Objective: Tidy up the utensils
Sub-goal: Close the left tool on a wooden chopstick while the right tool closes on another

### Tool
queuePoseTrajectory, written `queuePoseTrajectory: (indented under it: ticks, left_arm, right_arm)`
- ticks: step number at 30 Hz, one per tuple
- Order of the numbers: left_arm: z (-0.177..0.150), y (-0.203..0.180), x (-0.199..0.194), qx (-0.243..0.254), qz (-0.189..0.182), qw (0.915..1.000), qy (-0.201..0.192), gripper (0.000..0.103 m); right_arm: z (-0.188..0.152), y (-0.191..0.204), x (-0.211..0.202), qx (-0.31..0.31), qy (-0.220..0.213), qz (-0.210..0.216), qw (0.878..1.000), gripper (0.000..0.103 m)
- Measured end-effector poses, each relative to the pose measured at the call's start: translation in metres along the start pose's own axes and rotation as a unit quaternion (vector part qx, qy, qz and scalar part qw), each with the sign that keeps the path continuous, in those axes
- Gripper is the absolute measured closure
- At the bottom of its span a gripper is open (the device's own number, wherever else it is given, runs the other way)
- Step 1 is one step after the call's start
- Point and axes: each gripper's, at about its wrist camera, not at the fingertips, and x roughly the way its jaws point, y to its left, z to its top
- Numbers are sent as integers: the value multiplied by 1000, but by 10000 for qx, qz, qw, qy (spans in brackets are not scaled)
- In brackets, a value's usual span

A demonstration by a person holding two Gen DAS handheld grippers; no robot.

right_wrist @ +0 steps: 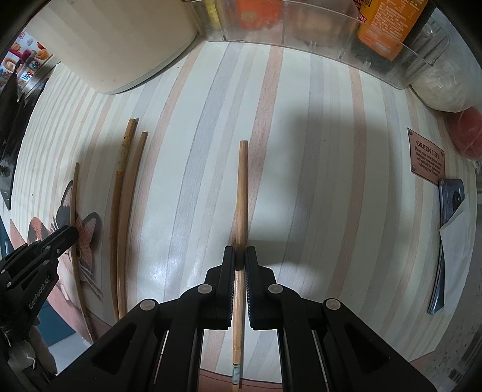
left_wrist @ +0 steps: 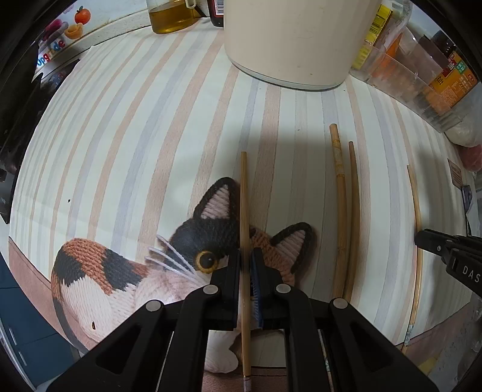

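My left gripper (left_wrist: 246,256) points down at the striped mat and is shut on a bamboo chopstick (left_wrist: 244,193) that lies over the printed cat (left_wrist: 120,271). My right gripper (right_wrist: 240,251) is likewise shut on another chopstick (right_wrist: 242,187) lying lengthwise on the mat. Between the two, a pair of chopsticks (left_wrist: 346,211) lies side by side, untouched; the right wrist view shows this pair (right_wrist: 123,211) on its left. The right gripper (left_wrist: 424,239) shows at the right edge with its chopstick (left_wrist: 417,205). The left gripper (right_wrist: 64,235) appears at the left edge beside its chopstick (right_wrist: 75,196).
A cream-coloured tub (left_wrist: 286,45) stands at the back of the mat, with an oil bottle (left_wrist: 171,18) to its left. A clear plastic rack of bottles (right_wrist: 301,27) lines the back right. A phone (right_wrist: 449,205) and a red object (right_wrist: 470,135) lie at the right edge.
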Motion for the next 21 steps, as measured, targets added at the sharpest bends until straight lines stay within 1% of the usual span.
queuePoseTrajectory:
  ticks: [12,16,18,21]
  left_arm:
    - [0,0,0,30,-12,10000,0,96]
    - [0,-2,0,33,19,10000,-17,98]
    - [0,-4,-1,12,117,9999,-42,98]
    - [-1,-9,-15,80,1,9998,-155,99]
  right_arm:
    - [1,-3,1,39,7,-11,10000,96]
    - [-1,-2,1,-12,-7,-79,10000,96]
    - [-2,0,0,-9,-51,-106,9999,96]
    - [-7,0,-2,23,-183,-56,9998,97]
